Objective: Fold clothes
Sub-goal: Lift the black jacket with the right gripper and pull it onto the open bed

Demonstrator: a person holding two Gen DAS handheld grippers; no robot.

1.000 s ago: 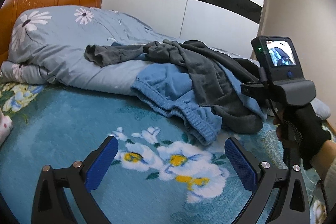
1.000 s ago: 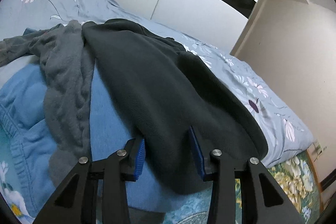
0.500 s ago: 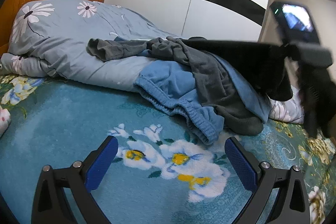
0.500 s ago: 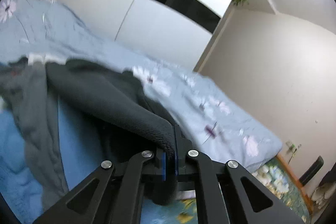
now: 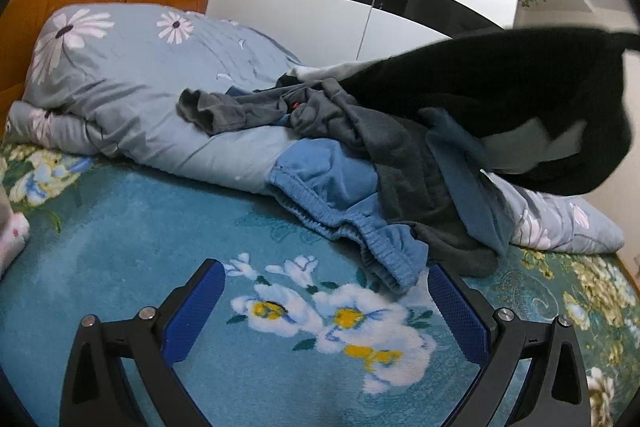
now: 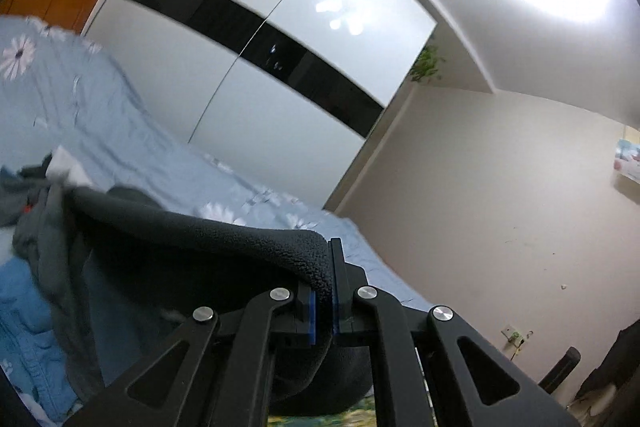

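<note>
My right gripper (image 6: 323, 301) has its jaws clamped on the edge of the black fleece garment (image 5: 500, 87), which hangs lifted at the right, above the far end of the clothes pile. My left gripper (image 5: 326, 301) hovers low over the teal floral blanket (image 5: 140, 227), jaws wide apart and holding nothing. Just beyond it lie the blue sweatpants (image 5: 340, 195) with a grey garment (image 5: 384, 147) draped across them, resting against the pale blue duvet (image 5: 132, 79) on the bed.
</note>
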